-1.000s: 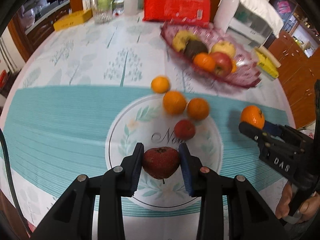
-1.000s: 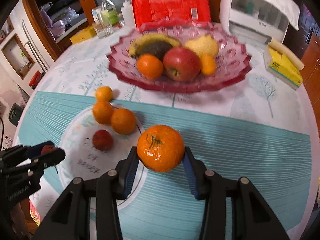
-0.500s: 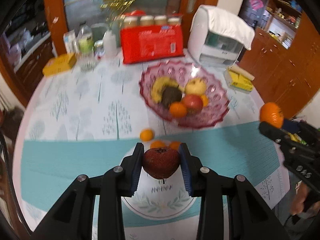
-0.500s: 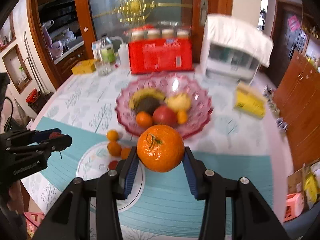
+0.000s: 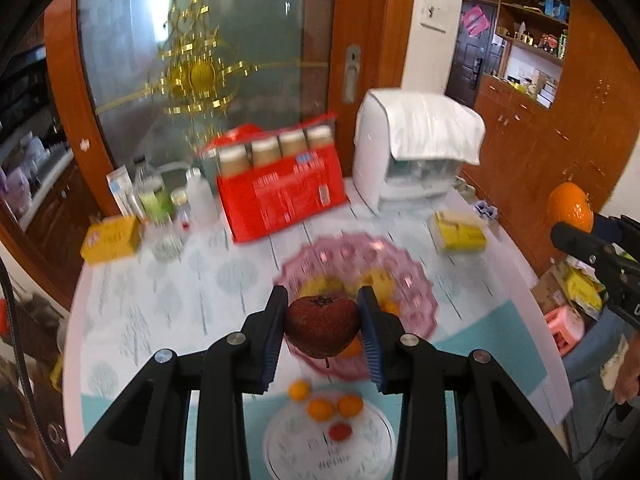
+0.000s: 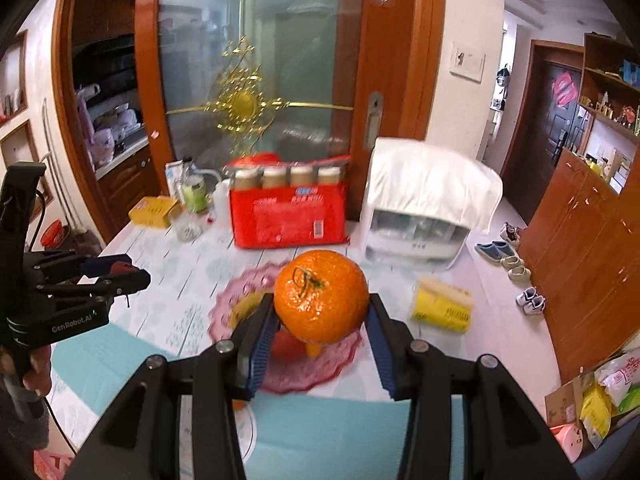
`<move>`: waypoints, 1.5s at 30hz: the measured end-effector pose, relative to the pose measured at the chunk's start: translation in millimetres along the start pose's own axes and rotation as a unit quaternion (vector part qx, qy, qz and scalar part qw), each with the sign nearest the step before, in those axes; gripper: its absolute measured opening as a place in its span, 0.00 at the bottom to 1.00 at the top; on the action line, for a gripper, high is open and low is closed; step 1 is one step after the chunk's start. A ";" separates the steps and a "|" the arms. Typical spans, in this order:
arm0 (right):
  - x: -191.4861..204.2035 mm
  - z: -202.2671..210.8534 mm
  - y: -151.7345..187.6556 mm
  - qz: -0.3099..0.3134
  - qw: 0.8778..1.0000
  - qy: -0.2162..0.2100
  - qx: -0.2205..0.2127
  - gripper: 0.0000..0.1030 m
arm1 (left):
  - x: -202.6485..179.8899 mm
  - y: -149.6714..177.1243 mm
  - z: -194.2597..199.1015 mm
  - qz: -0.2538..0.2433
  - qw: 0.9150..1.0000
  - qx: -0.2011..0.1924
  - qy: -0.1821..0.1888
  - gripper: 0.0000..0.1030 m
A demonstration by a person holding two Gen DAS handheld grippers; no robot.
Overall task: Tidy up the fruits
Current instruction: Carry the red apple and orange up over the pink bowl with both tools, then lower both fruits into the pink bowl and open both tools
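Note:
My left gripper (image 5: 322,326) is shut on a dark red fruit (image 5: 322,330) and holds it high above the table. My right gripper (image 6: 320,312) is shut on a large orange (image 6: 321,296), also high up; it shows in the left wrist view (image 5: 570,208) at the right. The pink glass fruit bowl (image 5: 412,276) with a banana and other fruit lies below both. Three small oranges (image 5: 320,408) and a small red fruit (image 5: 340,431) lie on the round white mat (image 5: 372,448) near the table's front.
A red package (image 5: 280,196) with jars, a white covered appliance (image 5: 416,148), bottles (image 5: 154,196), a glass (image 5: 166,240) and yellow boxes (image 5: 458,232) stand at the back of the round table. A glass door is behind. Shoes (image 6: 516,268) lie on the floor at right.
Both grippers have risen well above the table with their fruit still held. The bowl and mat now look much smaller and lower in both views.

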State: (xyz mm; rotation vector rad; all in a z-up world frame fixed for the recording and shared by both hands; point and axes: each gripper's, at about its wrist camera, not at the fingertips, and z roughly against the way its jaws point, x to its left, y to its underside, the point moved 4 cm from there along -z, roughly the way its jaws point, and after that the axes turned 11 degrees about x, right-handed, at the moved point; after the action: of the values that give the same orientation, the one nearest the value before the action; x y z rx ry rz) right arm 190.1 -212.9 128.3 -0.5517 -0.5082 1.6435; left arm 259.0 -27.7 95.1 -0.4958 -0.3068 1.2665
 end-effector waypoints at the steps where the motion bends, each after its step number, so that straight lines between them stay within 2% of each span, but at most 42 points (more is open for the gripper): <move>1: -2.2 -4.3 -6.9 -0.002 1.000 0.002 0.000 0.43 | -0.8 -10.8 -1.6 -0.002 1.000 -0.004 -0.003 0.33; 7: -12.2 -49.7 -36.5 -0.007 1.000 -0.003 0.011 0.43 | -5.6 -60.9 -40.5 -0.005 1.000 -0.009 -0.019 0.33; 11: -17.5 -102.7 -34.5 -0.017 0.999 -0.015 0.048 0.43 | -10.8 -73.8 -92.2 0.000 1.000 0.021 -0.016 0.33; 18: -20.4 -193.3 -2.9 -0.019 0.993 -0.031 0.115 0.43 | -30.4 -66.8 -193.6 -0.008 0.996 0.086 -0.013 0.33; 26: -17.4 -263.5 39.6 -0.009 0.984 -0.037 0.175 0.44 | -36.1 -39.5 -278.5 -0.013 0.988 0.154 -0.018 0.33; 34: -10.8 -287.9 67.9 -0.022 0.979 -0.049 0.195 0.44 | -31.7 -24.9 -312.4 -0.014 0.983 0.182 -0.010 0.33; 40: -9.6 -300.1 78.3 -0.037 0.975 -0.057 0.213 0.44 | -34.3 -25.6 -316.9 -0.020 0.983 0.183 -0.002 0.33; 43: -9.4 -299.8 78.4 -0.043 0.976 -0.057 0.208 0.45 | -35.5 -24.7 -316.7 -0.023 0.983 0.181 -0.001 0.34; 44: -9.4 -299.7 78.8 -0.045 0.975 -0.057 0.208 0.45 | -36.0 -23.6 -316.8 -0.023 0.983 0.182 0.002 0.38; 45: -9.3 -300.1 78.6 -0.048 0.975 -0.058 0.208 0.45 | -36.1 -22.8 -316.1 -0.022 0.983 0.183 0.004 0.47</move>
State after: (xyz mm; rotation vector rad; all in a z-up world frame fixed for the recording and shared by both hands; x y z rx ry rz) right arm 314.9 -227.2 -155.5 -0.1194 -0.2559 1.6351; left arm 420.5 -125.9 -162.0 -0.1775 -0.0731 1.2424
